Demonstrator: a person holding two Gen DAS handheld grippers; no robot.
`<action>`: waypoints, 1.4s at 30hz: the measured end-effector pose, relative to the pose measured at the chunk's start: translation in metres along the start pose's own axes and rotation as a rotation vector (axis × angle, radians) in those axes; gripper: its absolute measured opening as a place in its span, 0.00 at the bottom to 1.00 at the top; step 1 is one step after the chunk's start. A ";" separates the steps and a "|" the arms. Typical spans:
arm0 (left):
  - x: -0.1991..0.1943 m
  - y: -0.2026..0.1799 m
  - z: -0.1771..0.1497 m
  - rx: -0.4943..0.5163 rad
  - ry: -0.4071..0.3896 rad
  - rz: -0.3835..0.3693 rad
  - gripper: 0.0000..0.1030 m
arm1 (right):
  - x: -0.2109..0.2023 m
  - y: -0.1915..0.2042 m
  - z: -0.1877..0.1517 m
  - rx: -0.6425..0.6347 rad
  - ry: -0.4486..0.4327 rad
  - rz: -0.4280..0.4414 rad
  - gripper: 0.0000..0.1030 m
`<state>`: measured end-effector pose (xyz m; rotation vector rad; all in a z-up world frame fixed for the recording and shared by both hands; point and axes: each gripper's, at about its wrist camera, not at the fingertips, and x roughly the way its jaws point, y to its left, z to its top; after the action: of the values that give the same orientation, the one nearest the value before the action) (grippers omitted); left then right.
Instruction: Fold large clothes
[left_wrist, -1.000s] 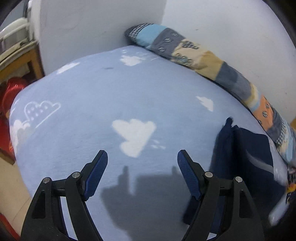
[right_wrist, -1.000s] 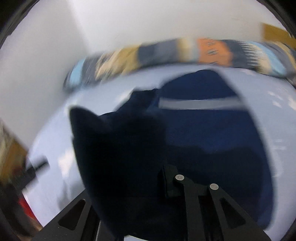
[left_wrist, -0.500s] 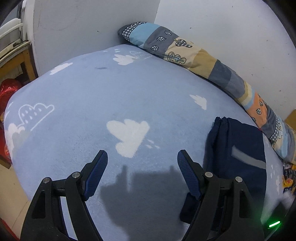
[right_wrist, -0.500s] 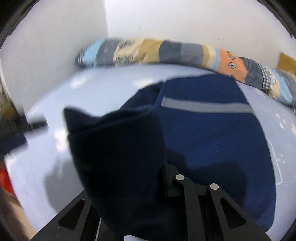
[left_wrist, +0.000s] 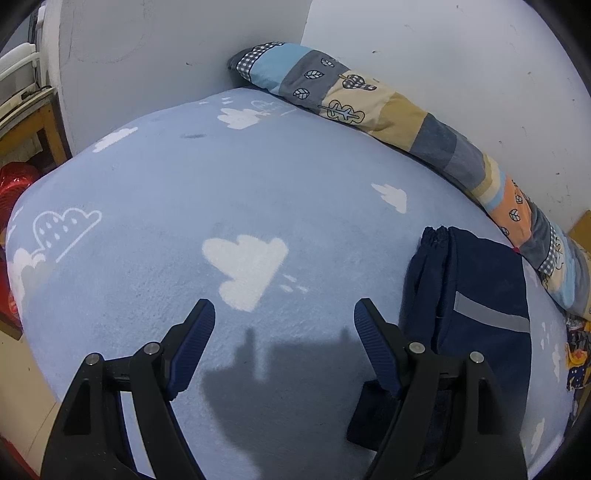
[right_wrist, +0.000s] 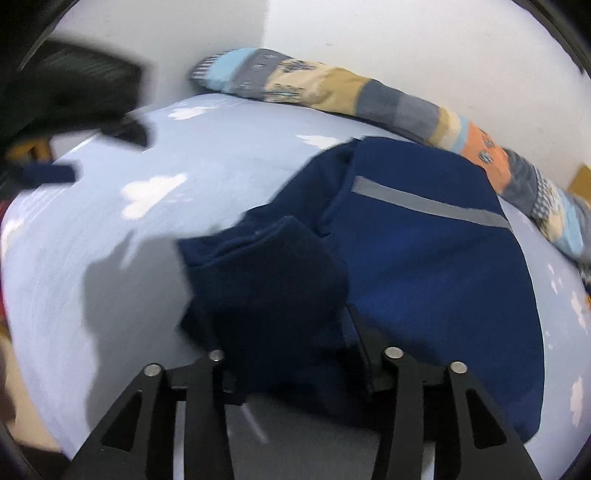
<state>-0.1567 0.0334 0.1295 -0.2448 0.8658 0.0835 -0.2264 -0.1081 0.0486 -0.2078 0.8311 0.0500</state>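
Observation:
A folded navy garment with a grey stripe (right_wrist: 436, 258) lies on the light blue cloud-print bed cover (right_wrist: 207, 155). In the left wrist view the garment (left_wrist: 476, 317) lies at the right, beside my right finger. My left gripper (left_wrist: 284, 332) is open and empty above the cover. My right gripper (right_wrist: 291, 332) has a dark navy flap of the garment (right_wrist: 269, 280) lying between and over its fingers. The fingertips are hidden by the cloth. The other gripper shows blurred in the right wrist view (right_wrist: 66, 96) at the upper left.
A patchwork bolster (left_wrist: 388, 110) runs along the white wall (left_wrist: 443, 48) behind the bed. A wooden stand (left_wrist: 33, 122) and a red object (left_wrist: 14, 184) are at the left edge. Coloured cloth (left_wrist: 576, 354) lies at the far right.
The right wrist view has swung and the navy flap has dropped lower toward the folded garment. The left gripper has drifted slightly, staying open. The garment now lies flatter.

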 end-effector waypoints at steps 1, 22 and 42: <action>0.000 0.000 0.000 0.001 0.000 0.000 0.76 | -0.007 0.005 -0.006 -0.035 0.007 0.054 0.58; -0.004 -0.108 -0.063 0.438 0.123 -0.328 0.76 | -0.052 -0.191 -0.059 0.527 -0.042 0.156 0.17; 0.012 -0.143 -0.079 0.547 0.121 -0.211 0.76 | 0.015 -0.275 0.068 0.477 0.027 0.057 0.21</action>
<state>-0.1824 -0.1251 0.0969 0.1746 0.9449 -0.3648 -0.1326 -0.3635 0.1270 0.2647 0.8523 -0.0978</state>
